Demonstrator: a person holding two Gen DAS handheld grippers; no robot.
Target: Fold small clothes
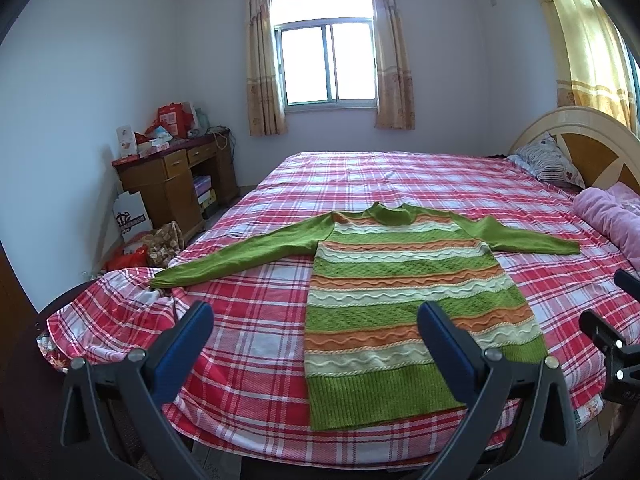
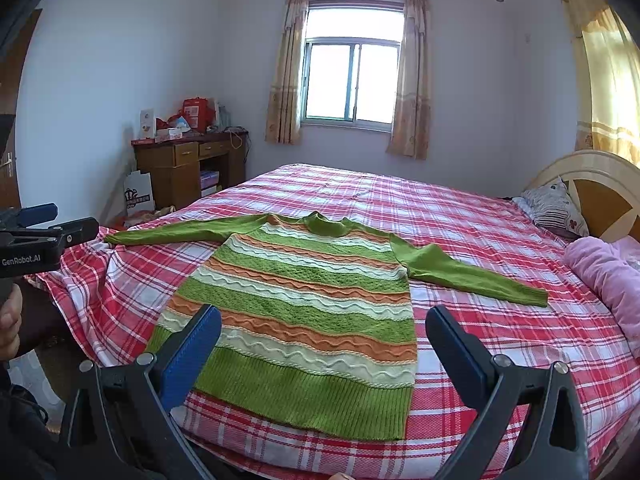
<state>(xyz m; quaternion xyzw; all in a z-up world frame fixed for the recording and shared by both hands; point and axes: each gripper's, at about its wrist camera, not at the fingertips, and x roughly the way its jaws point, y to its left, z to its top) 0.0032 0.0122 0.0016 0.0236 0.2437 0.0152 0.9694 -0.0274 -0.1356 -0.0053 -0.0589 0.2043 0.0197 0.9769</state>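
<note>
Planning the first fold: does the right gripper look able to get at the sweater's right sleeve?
Probably yes. The right gripper is open above the hem, and the right sleeve lies flat on the plaid sheet with nothing between.

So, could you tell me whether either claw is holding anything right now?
Nothing is held: the left claw and right claw are both open above the green, orange and white striped knit sweater, which lies flat, untouched.

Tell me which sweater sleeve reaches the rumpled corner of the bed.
The left sleeve: its cuff lies on bunched-up sheet at the bed's corner. The right sleeve lies on flat sheet.
</note>
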